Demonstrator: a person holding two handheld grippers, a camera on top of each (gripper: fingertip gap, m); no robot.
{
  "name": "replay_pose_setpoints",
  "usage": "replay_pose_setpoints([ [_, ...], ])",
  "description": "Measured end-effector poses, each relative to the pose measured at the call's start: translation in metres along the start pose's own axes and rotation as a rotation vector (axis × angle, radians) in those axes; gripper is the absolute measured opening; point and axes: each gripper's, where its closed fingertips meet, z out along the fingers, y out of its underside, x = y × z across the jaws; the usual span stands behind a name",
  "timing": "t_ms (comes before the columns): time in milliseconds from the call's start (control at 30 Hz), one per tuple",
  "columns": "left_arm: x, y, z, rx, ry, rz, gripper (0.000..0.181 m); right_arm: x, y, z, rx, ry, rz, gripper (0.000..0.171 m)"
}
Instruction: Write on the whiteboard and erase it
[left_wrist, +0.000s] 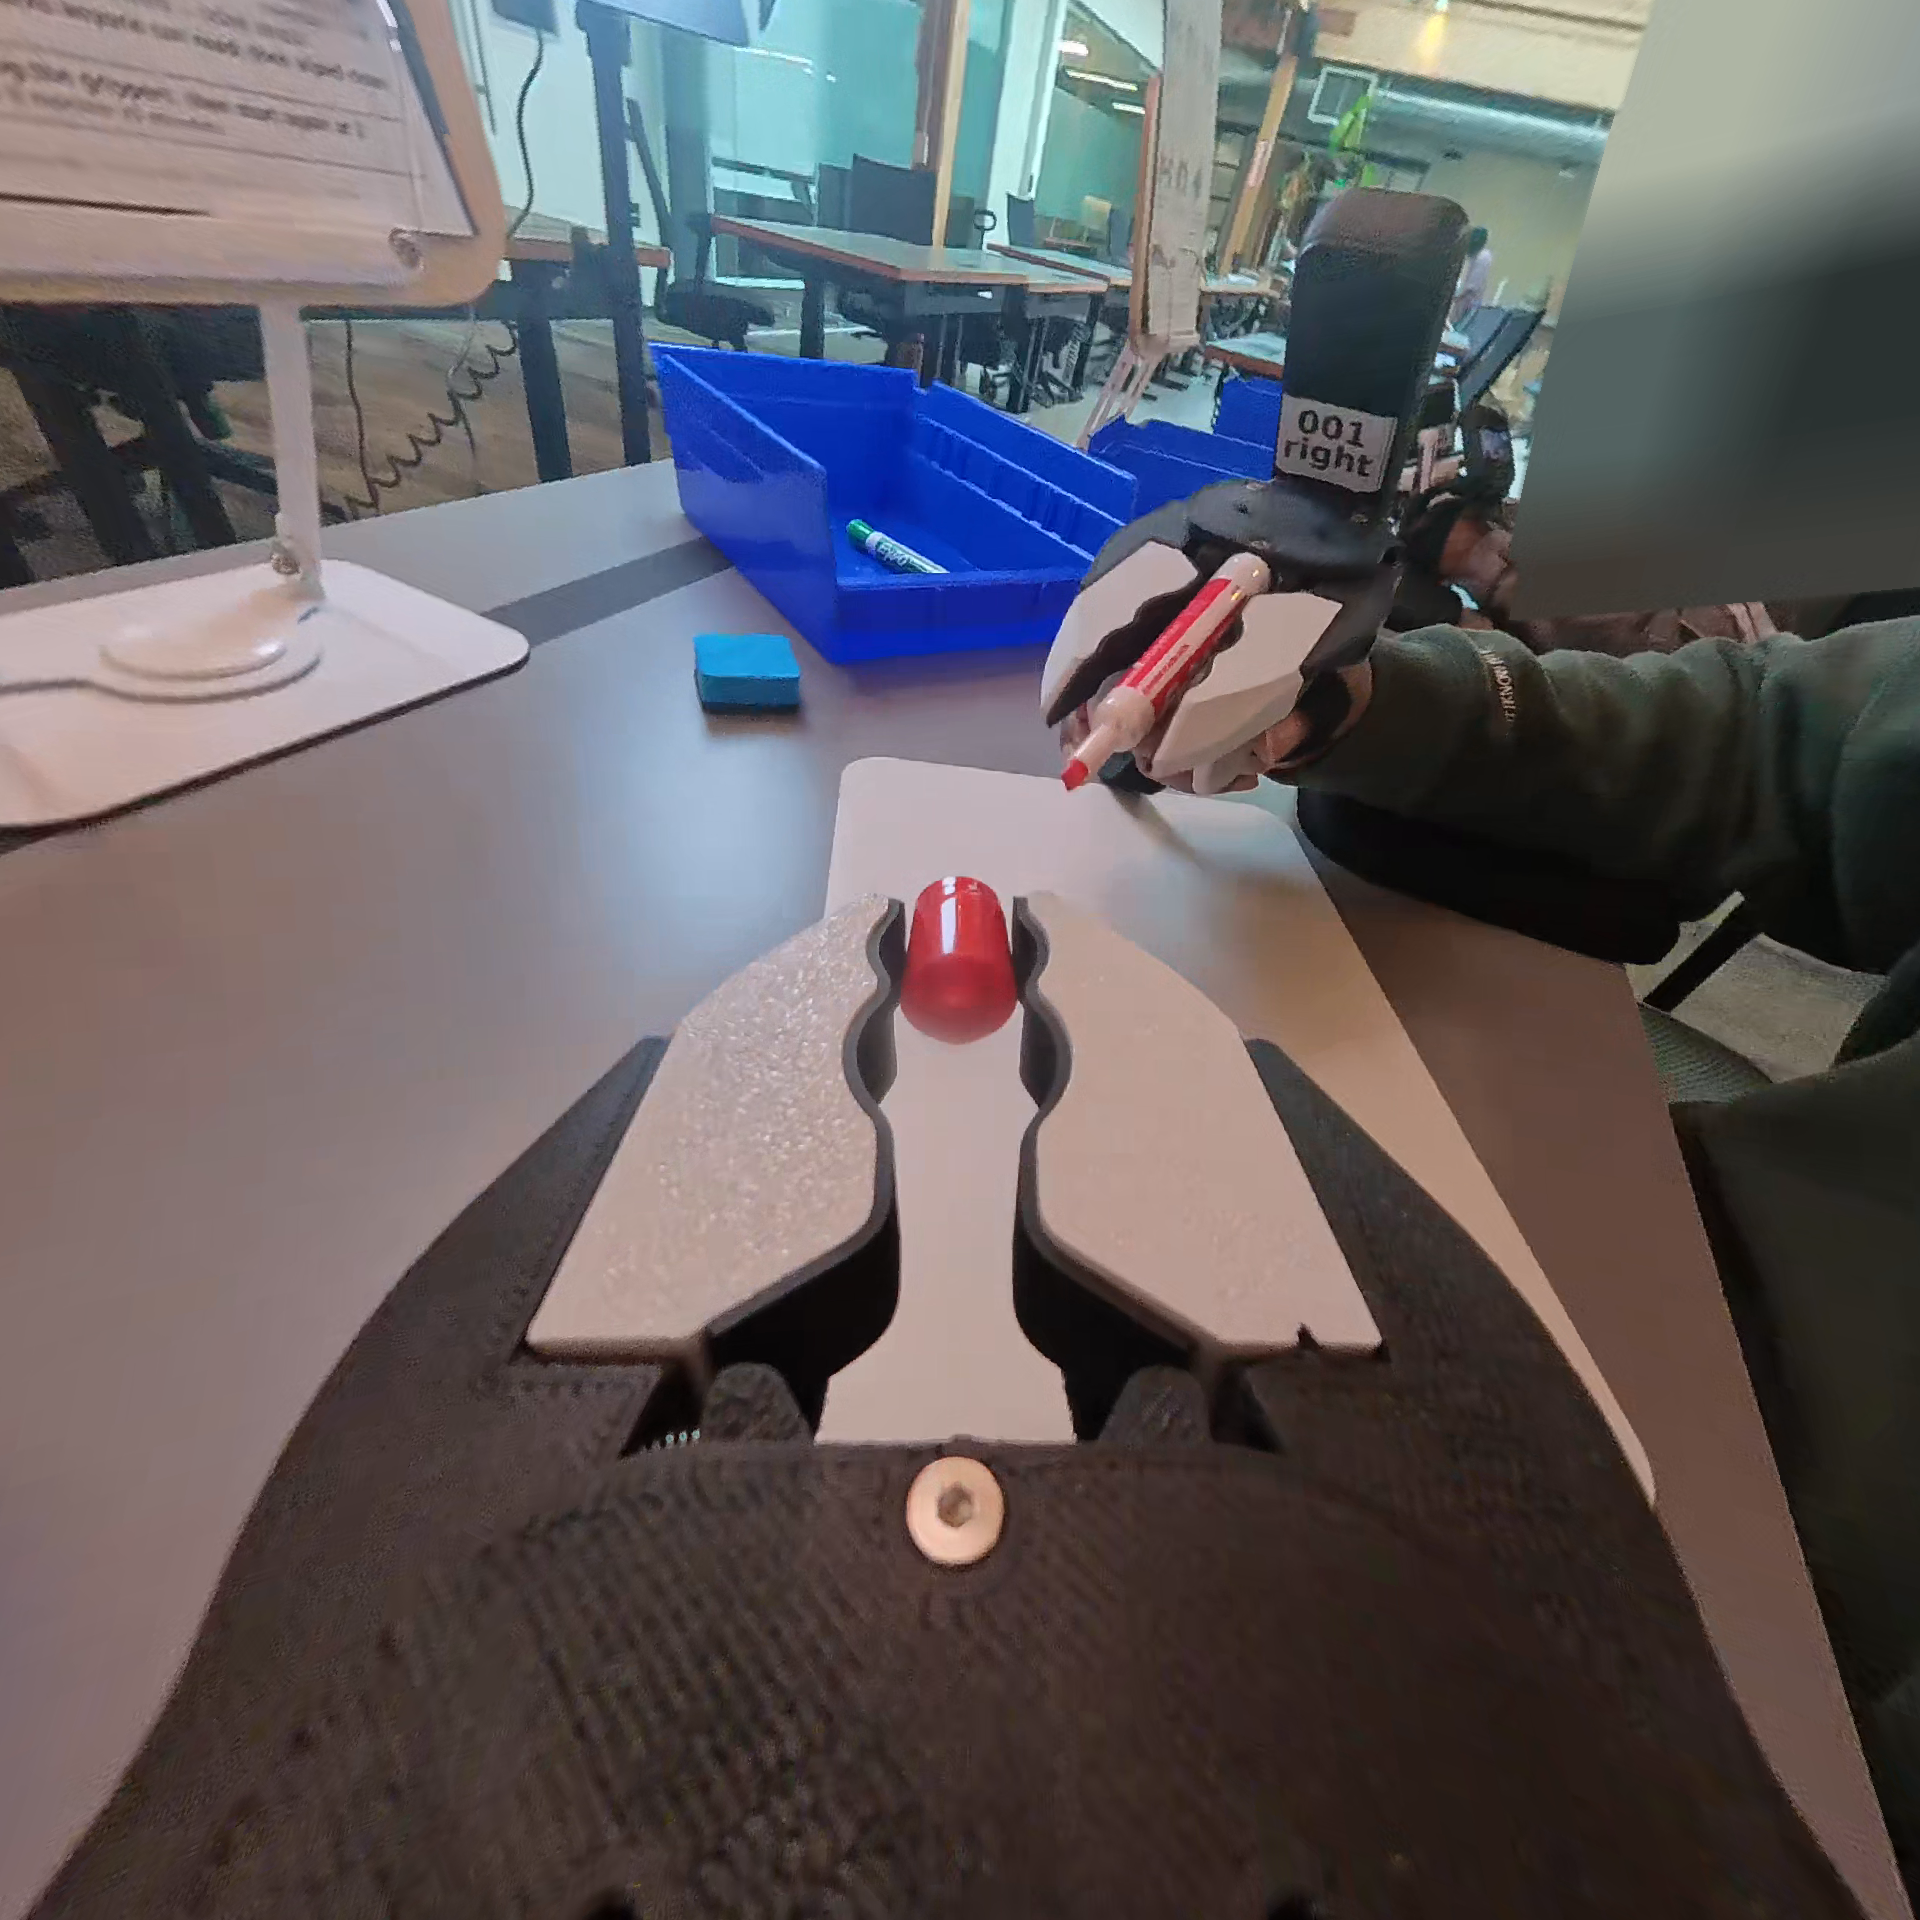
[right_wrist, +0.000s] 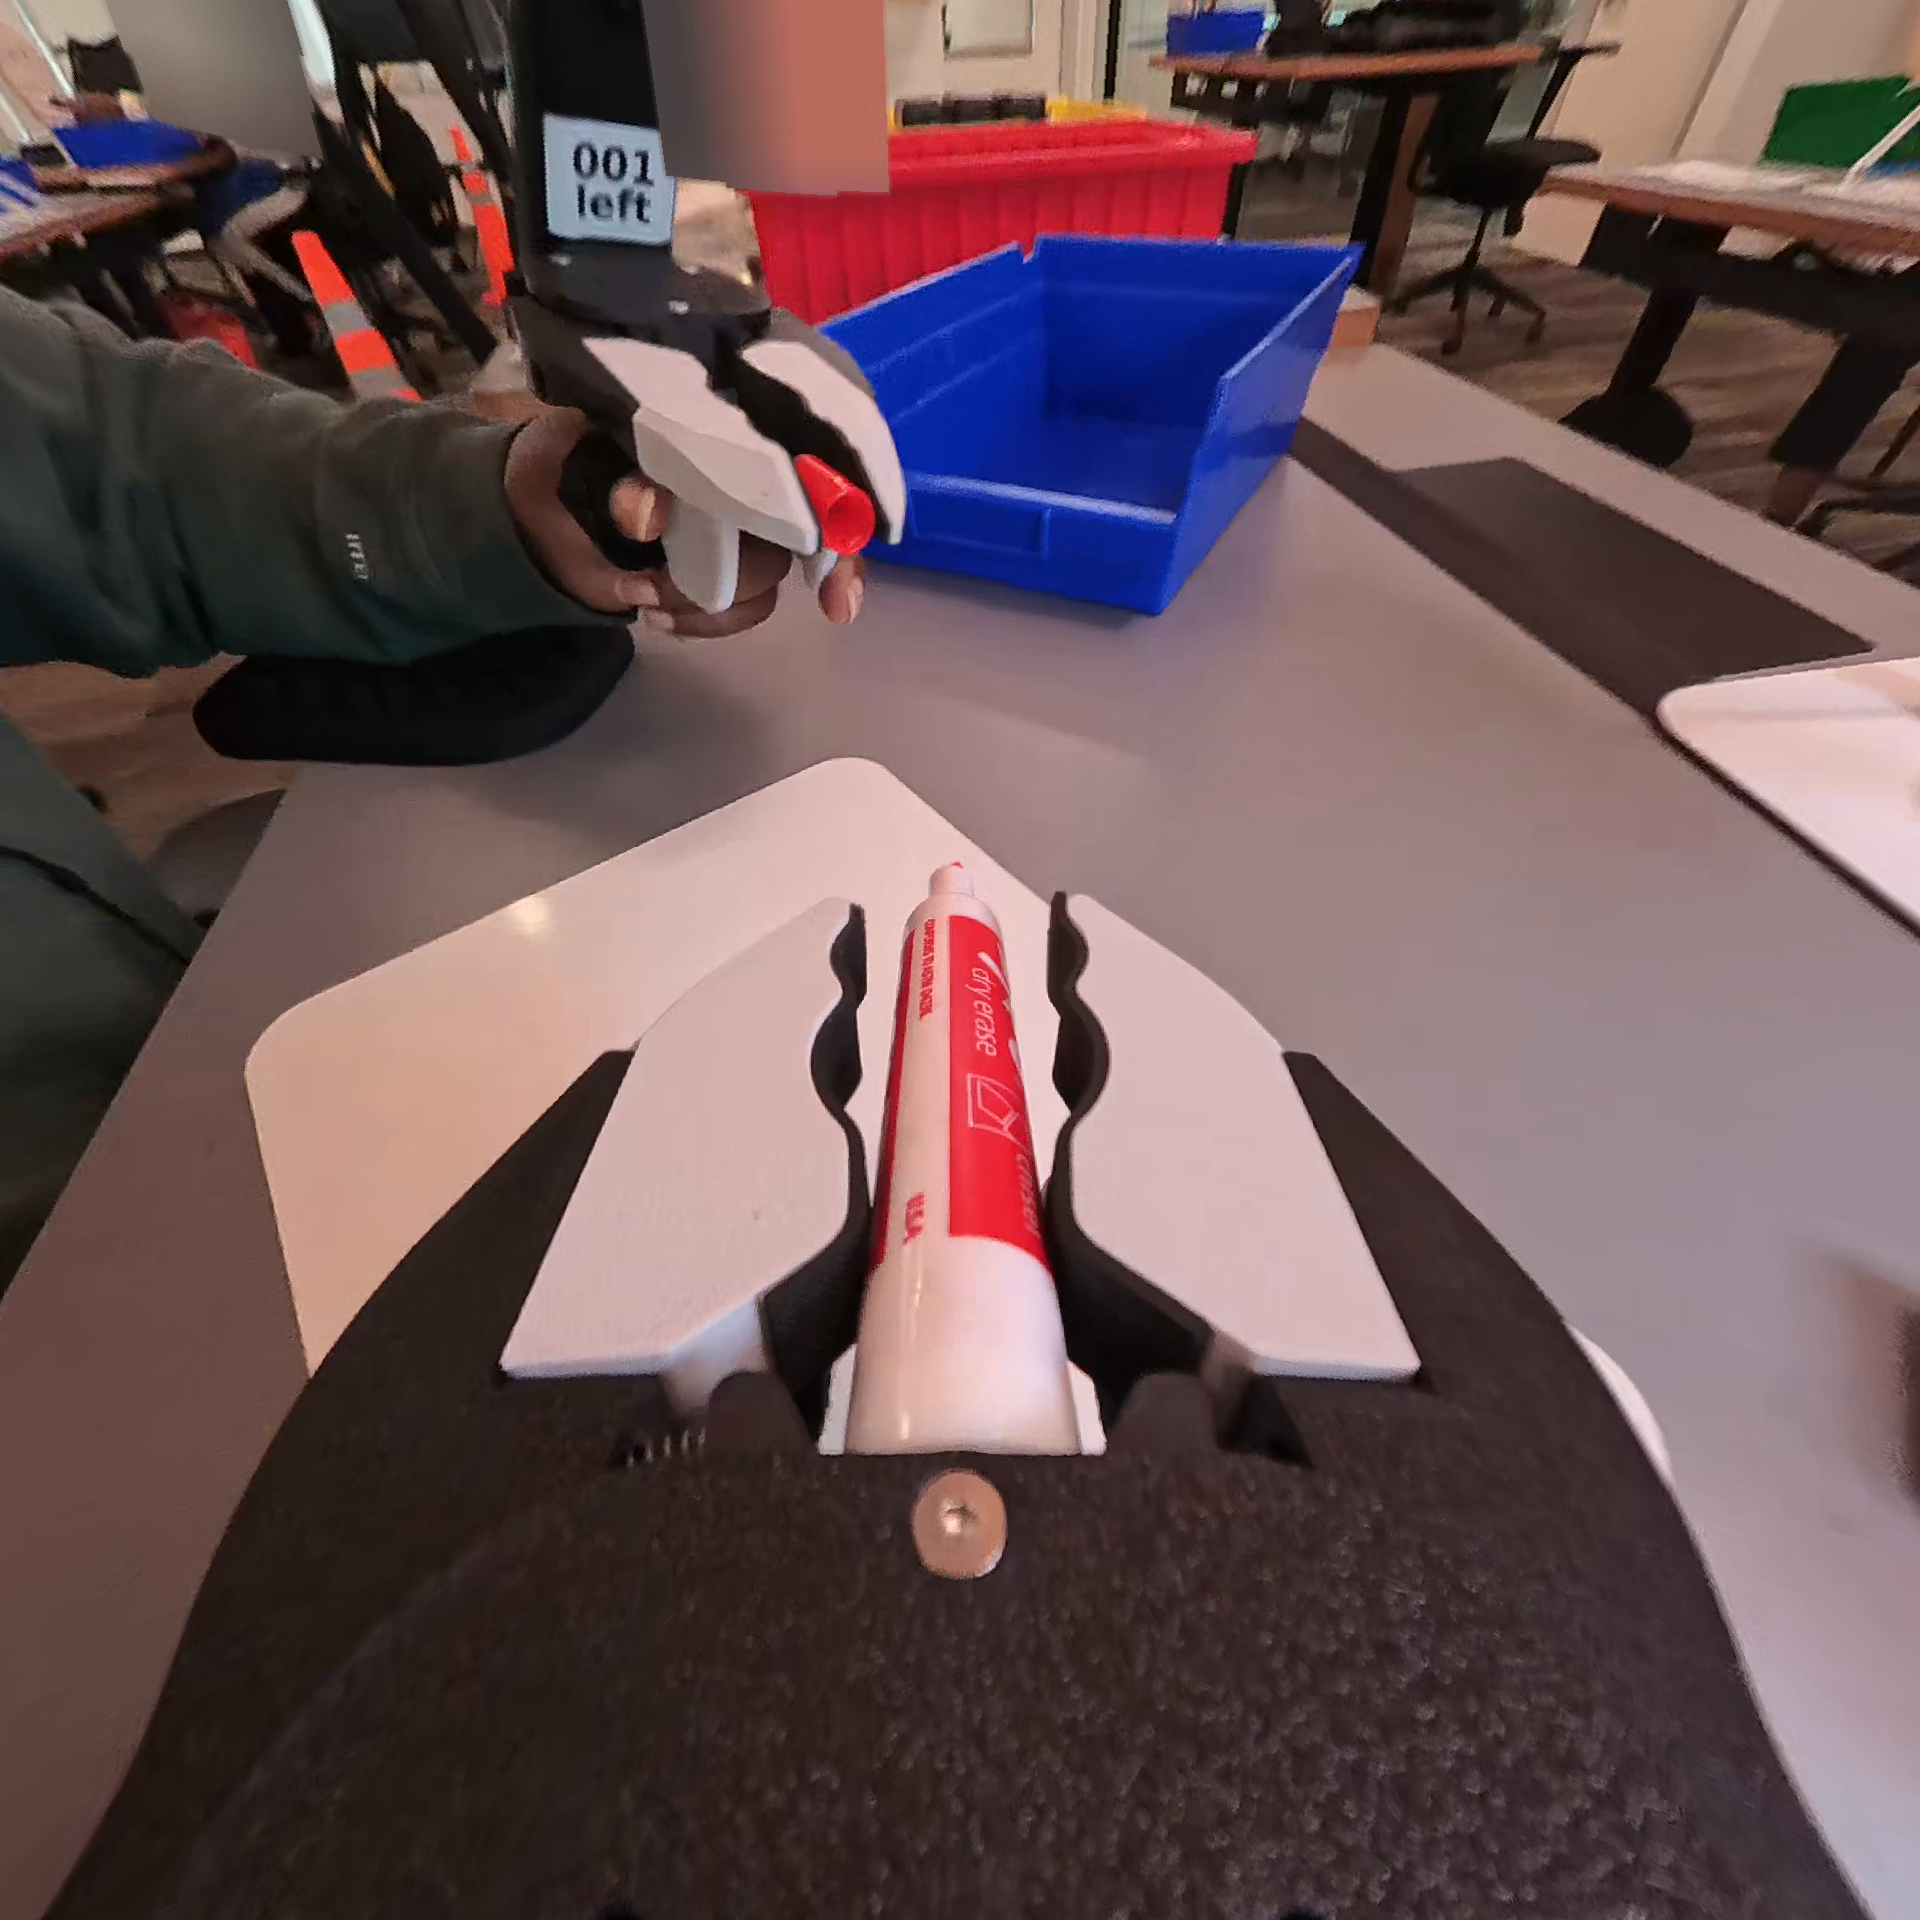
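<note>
- While the right tongs (right_wrist: 958, 925) clamp a red dry-erase marker (right_wrist: 961, 1143) lengthwise between the pads, its bare red tip (left_wrist: 1074, 774) points down at the far corner of the whiteboard (left_wrist: 1174, 883); can't tell if tip touches.
- Left tongs (left_wrist: 956, 920) clamped on the red marker cap (left_wrist: 958, 971), held near the fingertips; from the right wrist view the cap's open end (right_wrist: 840, 506) faces the cam.
- Whiteboard: small, white, rounded corners, flat on the grey surface (left_wrist: 416, 935), under both tongs, w/ no marks visible on the part that shows.
- Blue eraser block (left_wrist: 747, 671) lies on the surface just left of the whiteboard's far end, near front of a blue bin (left_wrist: 790, 488), not touching it.
- Green marker (left_wrist: 891, 548) lies inside that bin, capped, at an angle on the bin floor.
- 2nd blue bin (left_wrist: 1184, 452) further back-right, partly hidden by the right tongs.
- White stand w/ a printed sheet (left_wrist: 208, 135) sits far left on a flat white base (left_wrist: 260, 665).
- Person's dark green sleeve (left_wrist: 1621, 748) runs in from the right; hand wraps the right grip.
- Red crate (right_wrist: 997, 197) behind the blue bin in the right wrist view, off the surface.
</note>
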Motion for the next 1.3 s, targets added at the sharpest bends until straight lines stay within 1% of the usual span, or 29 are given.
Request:
replay_pose_setpoints([
  [100, -0.015, 0.003, -0.006, 0.029, -0.034, -0.024, 0.019, -0.011, 0.007, 0.025, -0.113, -0.023, -0.030, 0.034],
  [167, -0.029, 0.003, -0.008, 0.040, -0.092, 0.018, 0.019, -0.023, 0.010, 0.042, -0.198, -0.042, -0.066, 0.034],
  [233, -0.043, 0.014, -0.008, 0.018, -0.154, 0.063, 0.019, -0.035, 0.013, 0.059, -0.279, -0.060, -0.094, 0.034],
  [300, -0.046, 0.025, -0.007, -0.025, -0.159, 0.059, 0.019, -0.043, 0.020, 0.072, -0.364, -0.081, -0.107, 0.034],
  [400, -0.044, 0.022, -0.008, -0.030, -0.174, 0.100, 0.020, -0.049, 0.030, 0.087, -0.450, -0.107, -0.103, 0.034],
  [500, -0.041, 0.022, -0.009, -0.048, -0.202, 0.186, 0.020, -0.049, 0.033, 0.095, -0.492, -0.124, -0.109, 0.034],
  [567, -0.039, 0.022, -0.008, -0.054, -0.203, 0.208, 0.020, -0.049, 0.034, 0.099, -0.520, -0.131, -0.126, 0.034],
  [933, -0.042, 0.027, -0.008, -0.092, -0.216, 0.205, 0.020, -0.048, 0.044, 0.114, -0.626, -0.121, -0.310, 0.034],
  [1300, -0.048, 0.033, -0.009, -0.131, -0.233, 0.206, 0.020, -0.044, 0.044, 0.119, -0.667, -0.119, -0.345, 0.034],
])
